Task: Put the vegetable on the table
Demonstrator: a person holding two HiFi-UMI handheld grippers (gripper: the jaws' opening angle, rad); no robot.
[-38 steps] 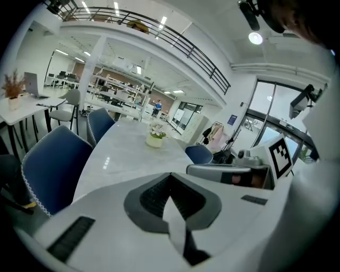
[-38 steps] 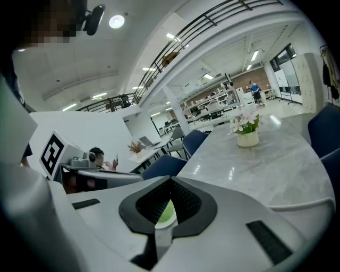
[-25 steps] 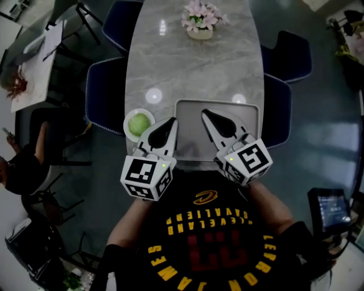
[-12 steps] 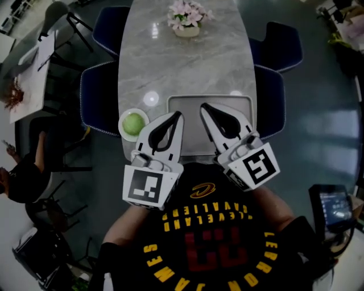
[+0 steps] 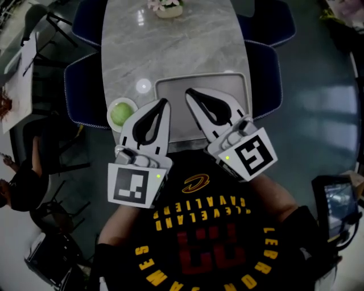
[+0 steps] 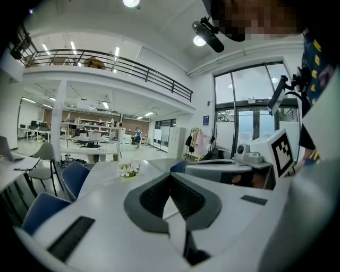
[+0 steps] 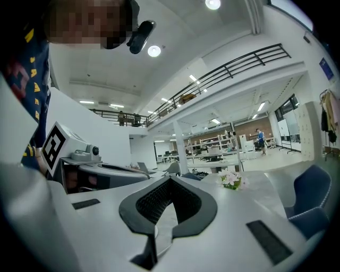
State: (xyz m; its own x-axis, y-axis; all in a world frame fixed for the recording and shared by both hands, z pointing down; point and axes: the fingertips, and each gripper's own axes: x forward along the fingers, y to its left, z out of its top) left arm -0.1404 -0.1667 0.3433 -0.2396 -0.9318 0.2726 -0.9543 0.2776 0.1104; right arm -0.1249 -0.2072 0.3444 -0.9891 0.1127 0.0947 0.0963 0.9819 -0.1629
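Vegetable (image 5: pixel 120 113): one, round and green, lying in the one white bowl (image 5: pixel 111 108) at the near left edge of the marble table (image 5: pixel 170 51). Just right of the bowl is the left gripper (image 5: pixel 165 102), and its body stands between the bowl and the one grey tray (image 5: pixel 242 91). One flower pot (image 5: pixel 166 7) is at the far end. Dark blue chairs (image 5: pixel 79 85): two per long side. Grippers: two, held before the person's chest, marker cubes nearest the body, jaws pointing away over the tray's near part and angled toward each other. The right gripper (image 5: pixel 188 91) is over the tray. Each gripper's tips are pressed together, with nothing between them.
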